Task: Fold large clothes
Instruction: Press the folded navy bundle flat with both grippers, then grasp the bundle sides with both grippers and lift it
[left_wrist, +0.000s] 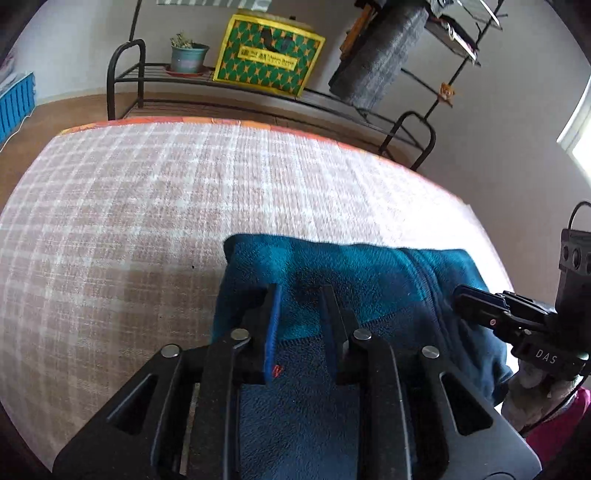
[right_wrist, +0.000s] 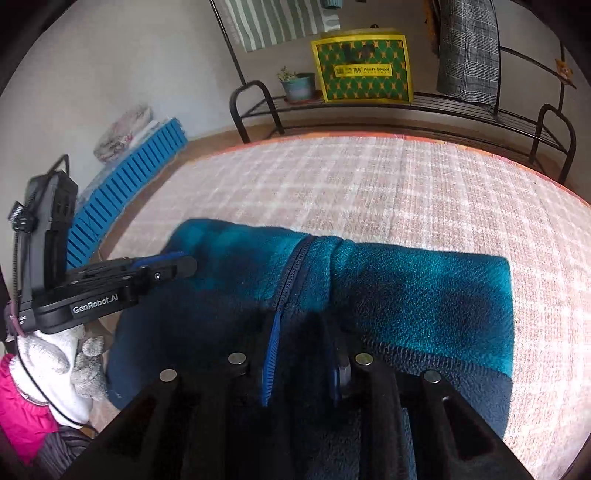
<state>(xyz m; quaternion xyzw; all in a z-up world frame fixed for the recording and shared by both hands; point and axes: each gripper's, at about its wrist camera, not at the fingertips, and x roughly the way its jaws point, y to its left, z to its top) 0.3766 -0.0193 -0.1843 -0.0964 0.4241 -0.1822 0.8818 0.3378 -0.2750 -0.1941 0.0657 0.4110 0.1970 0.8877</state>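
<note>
fuzzy teal fleece jacket (right_wrist: 406, 295), navy zipper, lies bunched on the woven checked bed cover (left_wrist: 147, 203) at six o'clock. left gripper (left_wrist: 301, 295) and right gripper (right_wrist: 303, 325) each pinch its dark hem.

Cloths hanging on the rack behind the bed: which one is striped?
The green-and-white cloth at the top left; the grey one on the right is checked.
</note>
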